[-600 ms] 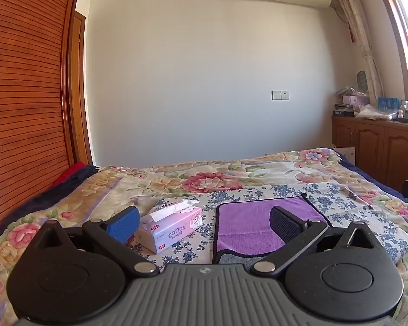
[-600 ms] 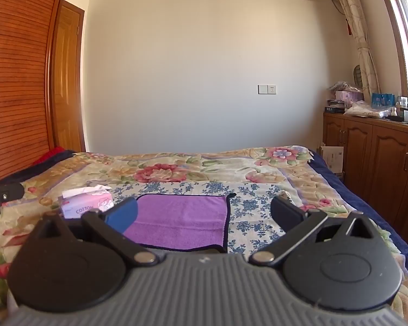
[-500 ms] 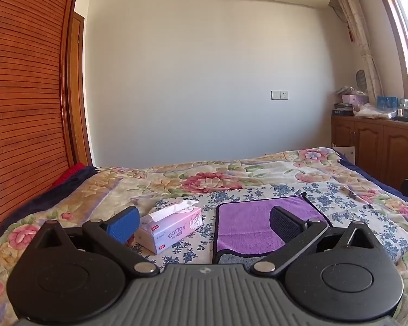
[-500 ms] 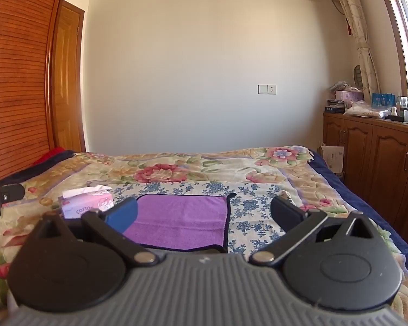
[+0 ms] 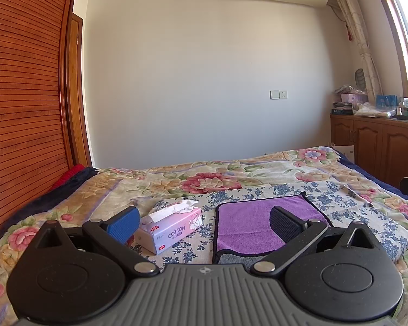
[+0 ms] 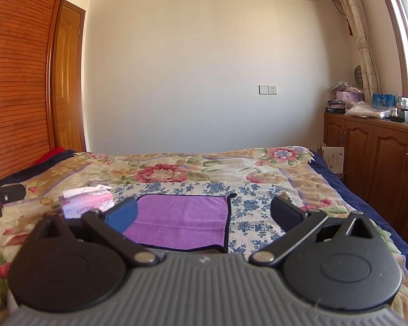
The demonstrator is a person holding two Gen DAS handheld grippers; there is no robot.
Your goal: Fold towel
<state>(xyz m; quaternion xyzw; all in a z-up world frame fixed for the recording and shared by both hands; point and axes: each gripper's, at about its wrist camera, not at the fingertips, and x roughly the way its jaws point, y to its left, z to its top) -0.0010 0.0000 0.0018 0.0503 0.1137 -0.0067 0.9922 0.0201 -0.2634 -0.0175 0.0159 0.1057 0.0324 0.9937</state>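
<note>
Since the earlier frames we see almost no change: both grippers hang where they were and the towel has not shifted on the bed

In the left wrist view, our left gripper [image 5: 204, 224] is spread wide with nothing between its fingers. The towel [image 5: 253, 222] lies flat on the bed [image 5: 258, 168], purple side up with a dark border and a grey strip showing along its near edge. It sits ahead and to the right of the gripper's centre, and the right finger [image 5: 284, 226] overlaps it in the picture; we cannot tell whether it touches the cloth. A tissue box [image 5: 174, 226] stands just left of the towel, apart from it, between the two fingers in this view

In the right wrist view, our right gripper [image 6: 204, 214] is likewise released and empty. The towel [image 6: 182, 217] lies ahead and slightly left of centre, its near edge close to the gripper body. The blue left finger [image 6: 122, 216] overlaps its left side, while the right finger [image 6: 285, 214] sits over bare bed [image 6: 258, 163]. The tissue box [image 6: 87, 203] is further left, and part of the left gripper [image 6: 2, 198] shows at the left edge
</note>
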